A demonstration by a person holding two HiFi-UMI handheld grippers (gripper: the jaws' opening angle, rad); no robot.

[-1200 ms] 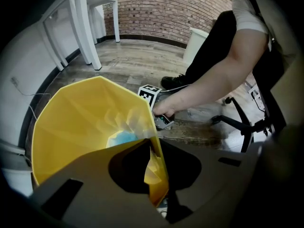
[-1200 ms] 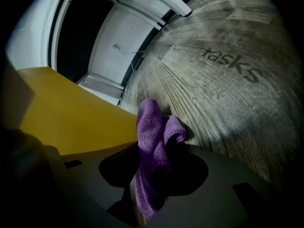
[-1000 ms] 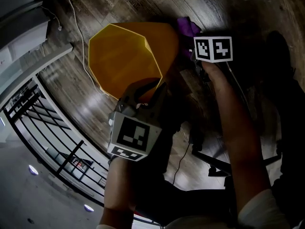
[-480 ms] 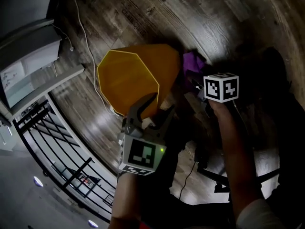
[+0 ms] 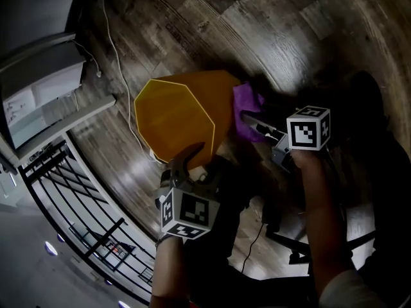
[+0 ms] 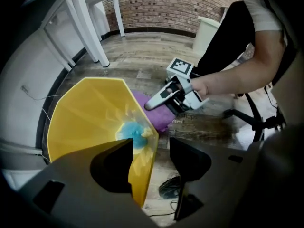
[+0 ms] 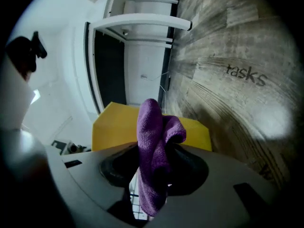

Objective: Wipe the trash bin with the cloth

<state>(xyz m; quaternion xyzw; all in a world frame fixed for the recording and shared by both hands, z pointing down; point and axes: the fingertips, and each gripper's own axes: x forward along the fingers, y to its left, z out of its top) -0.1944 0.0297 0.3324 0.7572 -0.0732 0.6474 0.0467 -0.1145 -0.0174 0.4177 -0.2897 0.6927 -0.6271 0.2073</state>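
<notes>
The yellow trash bin [image 5: 176,117] lies tipped over on the wooden floor [image 5: 289,37], its faceted mouth facing up toward the person, with a blue patch [image 6: 133,130] showing deep at its bottom. At the bin's 5 o'clock rim in the head view, the left gripper [image 5: 196,162] points down. Its jaws have just been opening and now stand wide apart; the rim's edge sits in the gap, close to one jaw, with neither pad pressing on it. At the bin's 3 o'clock, the purple cloth [image 5: 243,108] lies against the outer wall. The right gripper [image 5: 250,117] reaches in from 4 o'clock with its jaws clamped on that cloth, a fold bunching out above them and a tail hanging below. A white cable [image 5: 109,37] trails across the boards toward 11 o'clock, and a black railing [image 5: 77,204] runs past at 8 o'clock.
</notes>
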